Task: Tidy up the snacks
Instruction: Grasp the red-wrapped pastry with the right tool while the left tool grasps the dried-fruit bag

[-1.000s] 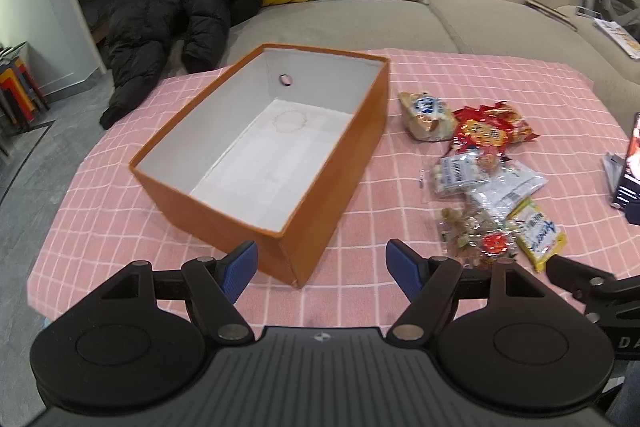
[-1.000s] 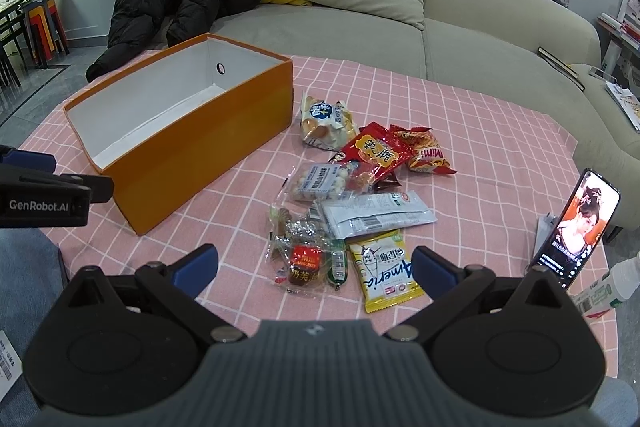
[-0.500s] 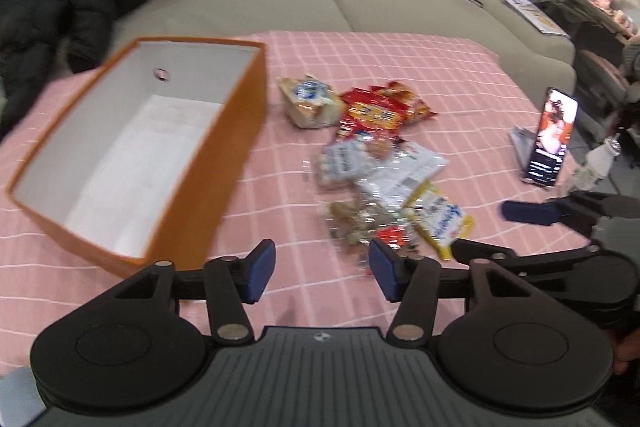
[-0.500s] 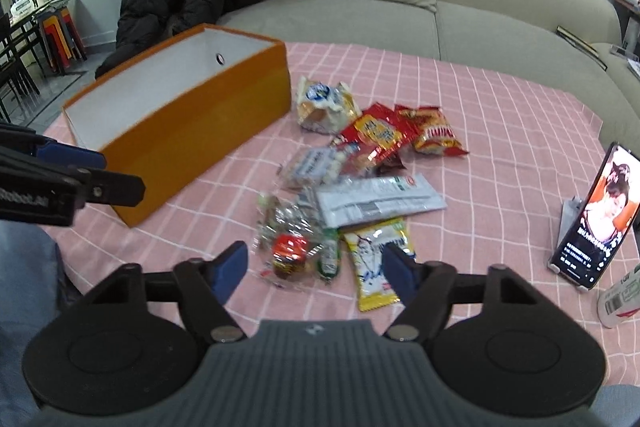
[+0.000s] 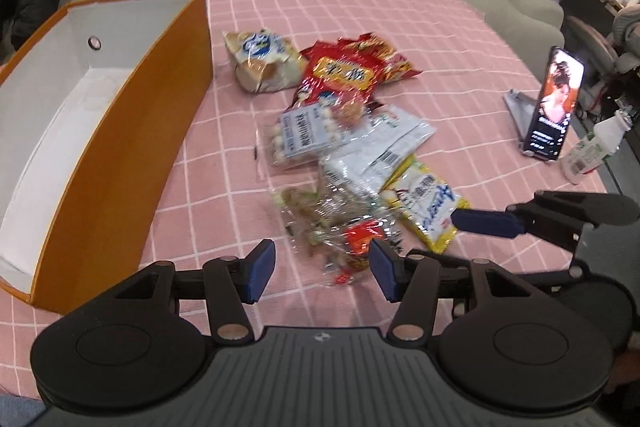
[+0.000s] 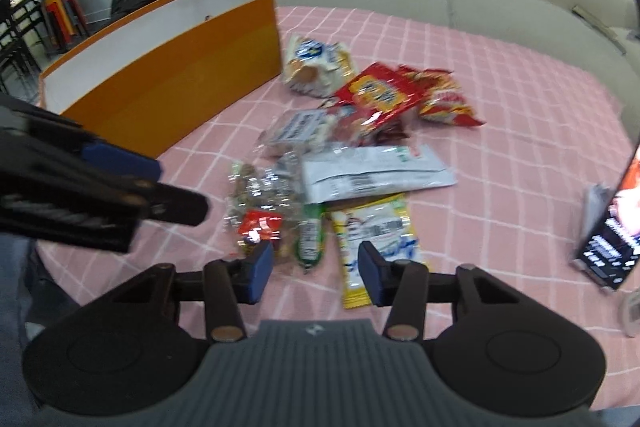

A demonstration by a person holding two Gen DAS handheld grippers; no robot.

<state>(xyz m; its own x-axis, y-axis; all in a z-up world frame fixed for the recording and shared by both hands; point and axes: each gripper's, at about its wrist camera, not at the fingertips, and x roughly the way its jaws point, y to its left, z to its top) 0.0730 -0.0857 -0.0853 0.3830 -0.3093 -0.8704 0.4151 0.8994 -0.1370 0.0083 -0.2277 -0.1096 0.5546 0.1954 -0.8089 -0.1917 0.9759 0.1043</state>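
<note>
Through the left wrist camera I saw my left gripper (image 5: 322,269) hanging over the near end of the snack pile, its jaws apart with nothing between the pads, only a clear bag of mixed sweets (image 5: 340,223) on the pink checked cloth (image 5: 460,39) below the gap. The orange box (image 5: 120,163) stood to the left of the pile. A yellow packet (image 5: 424,203) lay beside the clear bag, a red bag (image 5: 344,71) farther back.

Through the right wrist camera, my right gripper (image 6: 315,269) had just been closing; its jaws were about half apart and held nothing. Below them lay a small green packet (image 6: 310,239) and the yellow packet (image 6: 372,231). A phone (image 6: 616,227) stood propped at the right edge.
</note>
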